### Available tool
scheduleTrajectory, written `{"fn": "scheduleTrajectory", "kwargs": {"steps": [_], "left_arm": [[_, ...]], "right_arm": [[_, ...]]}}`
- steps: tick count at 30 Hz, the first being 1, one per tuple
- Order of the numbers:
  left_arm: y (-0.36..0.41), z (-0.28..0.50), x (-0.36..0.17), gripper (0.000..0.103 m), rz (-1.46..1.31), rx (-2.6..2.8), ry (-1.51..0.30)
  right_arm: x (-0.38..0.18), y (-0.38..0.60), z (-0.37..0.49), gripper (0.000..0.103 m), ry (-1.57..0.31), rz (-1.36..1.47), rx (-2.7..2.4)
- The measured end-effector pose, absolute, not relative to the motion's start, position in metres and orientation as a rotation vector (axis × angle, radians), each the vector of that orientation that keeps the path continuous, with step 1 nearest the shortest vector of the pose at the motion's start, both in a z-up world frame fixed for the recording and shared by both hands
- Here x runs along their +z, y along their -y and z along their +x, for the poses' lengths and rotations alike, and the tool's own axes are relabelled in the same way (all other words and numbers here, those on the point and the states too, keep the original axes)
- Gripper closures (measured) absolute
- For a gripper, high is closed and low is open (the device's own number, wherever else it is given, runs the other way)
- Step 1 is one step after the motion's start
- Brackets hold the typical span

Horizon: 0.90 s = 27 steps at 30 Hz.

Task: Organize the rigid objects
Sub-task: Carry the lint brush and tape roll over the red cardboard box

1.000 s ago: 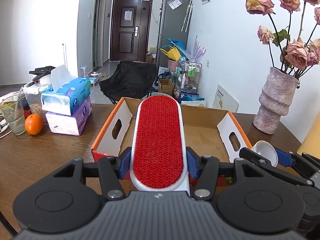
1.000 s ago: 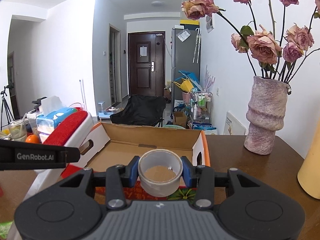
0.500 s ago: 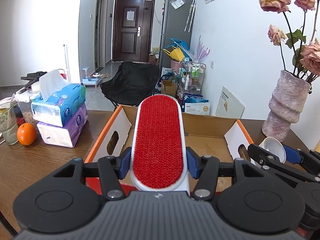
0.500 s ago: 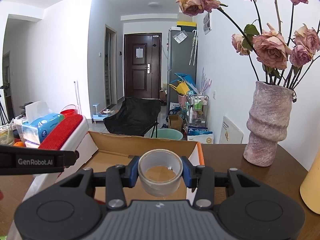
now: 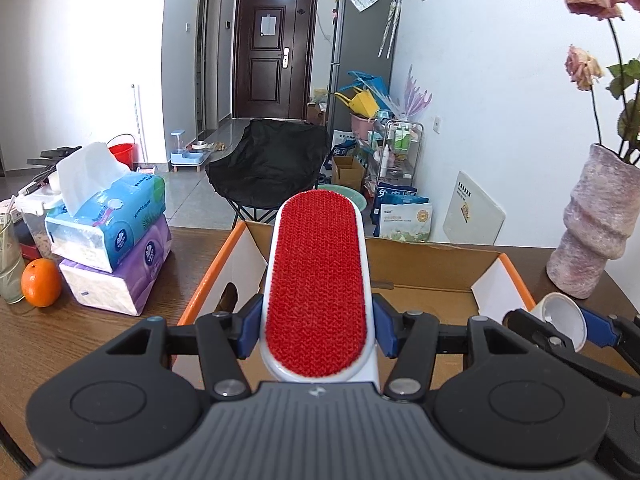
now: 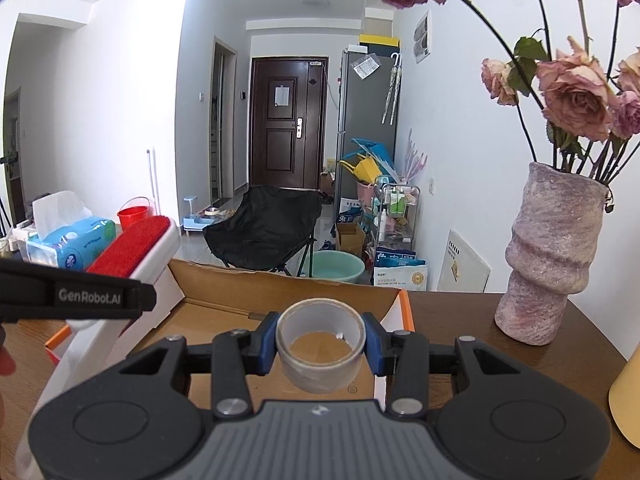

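Lint brush (image 5: 318, 280), white with a long red pad, fills the middle of the left wrist view, standing out forward and upward from the left claw (image 5: 316, 332). That claw's blue pads (image 5: 250, 330) press on the brush's white sides near its lower end, so it is closed on the brush, partway in its travel. Behind and beneath the brush lies an open cardboard box (image 5: 424, 268) with orange-edged flaps, resting on the dark wooden surface (image 5: 80, 344).

At the lower right of the same view the right claw (image 5: 560, 322) comes in from the edge, gripping a tape roll (image 5: 562, 320) seen end-on, just beside the box's right flap. In the right wrist view the tape roll (image 6: 320, 344) sits at centre frame between the blue pads (image 6: 266, 342), its hole facing up; the right claw (image 6: 320, 342) is clamped on the roll's outer wall, nearly as narrow as it goes. The roll hangs over the brown floor of the box (image 6: 224, 312).

At the left of the left wrist view two tissue packs (image 5: 112, 236) are stacked, a blue one on a purple one, with an orange (image 5: 40, 282) just beside them. A pinkish vase (image 6: 552, 256) of faded roses stands on the surface at the right of the right wrist view, apart from the box.
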State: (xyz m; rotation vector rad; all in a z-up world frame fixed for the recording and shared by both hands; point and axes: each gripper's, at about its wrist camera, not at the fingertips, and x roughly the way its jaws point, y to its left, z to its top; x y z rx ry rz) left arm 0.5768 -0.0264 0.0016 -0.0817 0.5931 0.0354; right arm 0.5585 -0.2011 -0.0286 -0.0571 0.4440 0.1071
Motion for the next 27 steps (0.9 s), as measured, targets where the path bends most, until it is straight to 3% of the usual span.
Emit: {"fn": "scheduleTrajectory", "kwargs": {"steps": [25, 26, 27], "left_arm": [[0.025, 0.627, -0.032, 0.046, -0.042, 0.072, -0.755], [0.026, 0.627, -0.031, 0.038, -0.035, 0.073, -0.762], [0.027, 0.625, -0.029, 0.016, -0.029, 0.081, -0.761]], "right_arm": [[-0.062, 0.200, 0.604, 0.061, -0.569, -0.047, 0.086], [-0.061, 0.200, 0.604, 0.061, -0.568, -0.047, 0.085], [-0.061, 0.201, 0.604, 0.061, -0.571, -0.044, 0.087]]}}
